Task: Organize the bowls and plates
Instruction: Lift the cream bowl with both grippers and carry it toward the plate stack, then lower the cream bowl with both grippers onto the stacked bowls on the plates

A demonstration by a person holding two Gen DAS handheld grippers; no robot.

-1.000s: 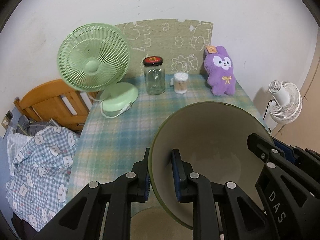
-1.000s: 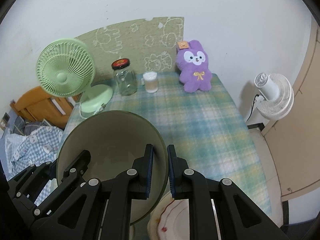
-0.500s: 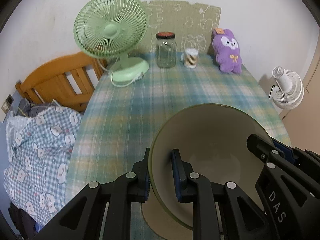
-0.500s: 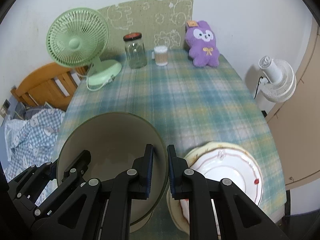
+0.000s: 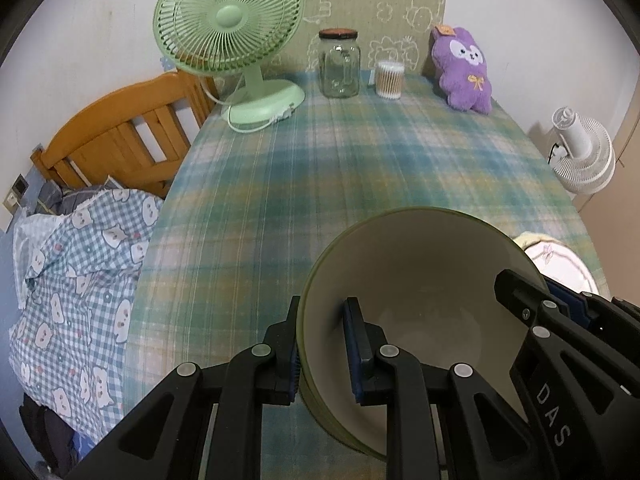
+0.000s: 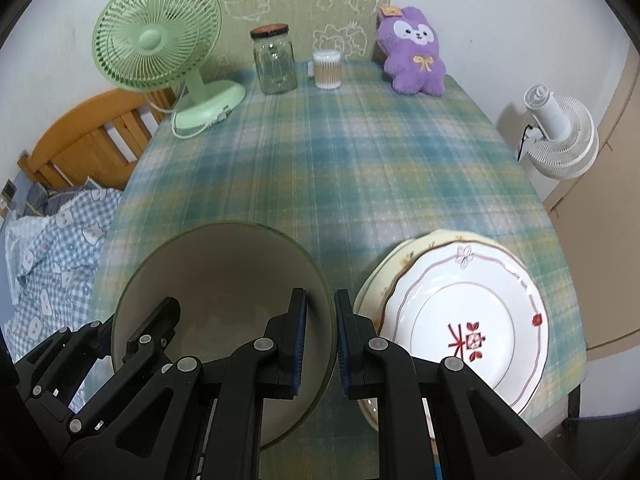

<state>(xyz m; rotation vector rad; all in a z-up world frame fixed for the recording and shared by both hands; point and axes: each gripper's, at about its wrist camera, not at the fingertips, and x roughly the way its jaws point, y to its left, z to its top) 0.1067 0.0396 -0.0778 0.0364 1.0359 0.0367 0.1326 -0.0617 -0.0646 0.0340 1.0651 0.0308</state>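
You've got the big olive-rimmed bowl (image 5: 416, 280) pinched from both sides. Your left gripper (image 5: 322, 344) has its fingers clamped on the bowl's left rim, one pad outside and one inside, with only the wall's thickness between them. Your right gripper (image 6: 320, 336) does the same on the opposite rim. So both are nearly closed, each gripping that bowl (image 6: 224, 280).

The bowl is tipped, not level: its mouth faces up and back toward the cameras, so you look straight into the cream inside. It's round, so there's no real long axis.

It sits over the near end of the plaid-covered table (image 6: 340, 168). Just right of the bowl is a stack of plates (image 6: 460, 320), the top one white with a red flower mark. I can't tell if the bowl touches the table.

Far beyond the bowl, at the wall: a green desk fan (image 5: 228, 28), a glass jar (image 5: 339, 64), a tub of cotton swabs (image 5: 390, 79) and a purple plush bunny (image 5: 464, 68).
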